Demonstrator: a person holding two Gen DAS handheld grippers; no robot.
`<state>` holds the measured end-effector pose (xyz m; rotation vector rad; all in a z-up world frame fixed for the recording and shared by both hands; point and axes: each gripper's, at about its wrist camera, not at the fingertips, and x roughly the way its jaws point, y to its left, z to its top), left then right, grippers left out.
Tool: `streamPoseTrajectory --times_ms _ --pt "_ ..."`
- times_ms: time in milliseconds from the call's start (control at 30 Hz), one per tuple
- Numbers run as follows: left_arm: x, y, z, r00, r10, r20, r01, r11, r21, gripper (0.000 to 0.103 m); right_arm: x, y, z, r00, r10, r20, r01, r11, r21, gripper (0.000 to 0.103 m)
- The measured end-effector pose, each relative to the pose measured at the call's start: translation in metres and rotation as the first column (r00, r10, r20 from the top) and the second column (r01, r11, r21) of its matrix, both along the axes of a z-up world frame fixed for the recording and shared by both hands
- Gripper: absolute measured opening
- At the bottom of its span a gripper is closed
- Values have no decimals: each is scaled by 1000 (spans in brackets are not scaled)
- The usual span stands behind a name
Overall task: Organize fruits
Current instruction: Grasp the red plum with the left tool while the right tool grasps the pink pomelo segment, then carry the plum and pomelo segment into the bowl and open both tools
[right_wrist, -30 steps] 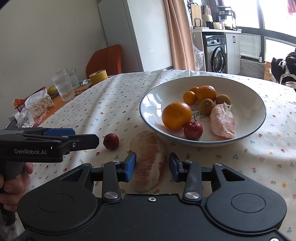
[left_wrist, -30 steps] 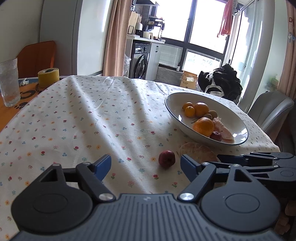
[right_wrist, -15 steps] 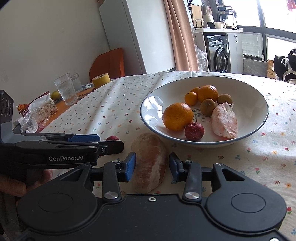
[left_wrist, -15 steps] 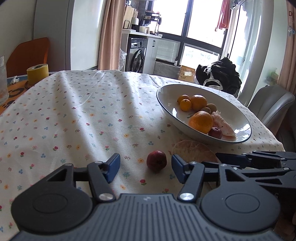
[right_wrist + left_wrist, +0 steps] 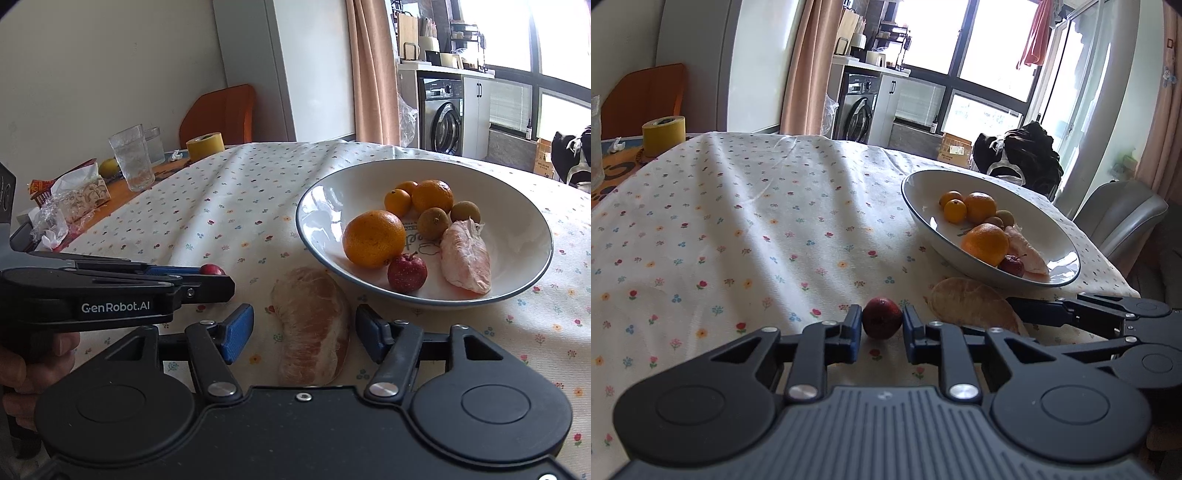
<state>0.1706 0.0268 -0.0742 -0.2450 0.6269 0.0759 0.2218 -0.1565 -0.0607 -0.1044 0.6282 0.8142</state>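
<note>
Left jaws: narrow, the left gripper [image 5: 882,328] has its blue pads right up against a small red fruit [image 5: 882,322], one on each side; full contact on both sides is hard to call.
Red fruit: sitting on the floral cloth [image 5: 738,229], low at the near edge, just left of the pomelo piece.
Hand: a person's hand [image 5: 33,365] wraps the left tool's handle at the far left of the right view.
Far left clutter: snack packet [image 5: 70,195], glass [image 5: 132,158] and yellow tape roll [image 5: 205,145] on the bare orange tabletop past the cloth's edge, well apart from the fruit.
Right jaws: wide, the right gripper [image 5: 304,334] straddles a peeled pomelo piece [image 5: 314,325], blue pads clear of it on both sides.
Pomelo piece: lying on the cloth, lengthwise between the fingers, just in front of the bowl's rim.
Bowl: white with a dark rim [image 5: 524,229], right of centre, on the cloth.
In the bowl: a big orange [image 5: 373,238] at the front left, a second red fruit [image 5: 407,273] touching it, a pink peeled segment [image 5: 466,256] to the right, then two brown fruits [image 5: 433,223] and smaller oranges [image 5: 432,195] clustered behind.
Right edge: grey chair [image 5: 1123,218] beside the table.
</note>
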Motion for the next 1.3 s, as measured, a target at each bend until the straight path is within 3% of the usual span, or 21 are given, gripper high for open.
streamPoseTrajectory --times_ms 233,400,567,833,1300 --pt "-11 10 4 1000 22 20 -22 1000 -16 22 -3 14 -1 999 -14 45 16 998 -55 59" --pt "-19 17 4 999 36 26 -35 999 -29 22 -10 22 -1 995 -25 97 36 993 -109 44" --pt "-25 21 6 999 41 35 -40 998 -39 22 -12 19 1 996 -21 82 28 995 -92 39" --pt "-38 26 14 997 52 63 -49 998 -47 22 -23 20 6 998 -11 69 15 998 -64 38" --pt "-42 24 28 994 48 100 -44 998 -40 22 -26 10 33 991 -37 129 37 999 4 38"
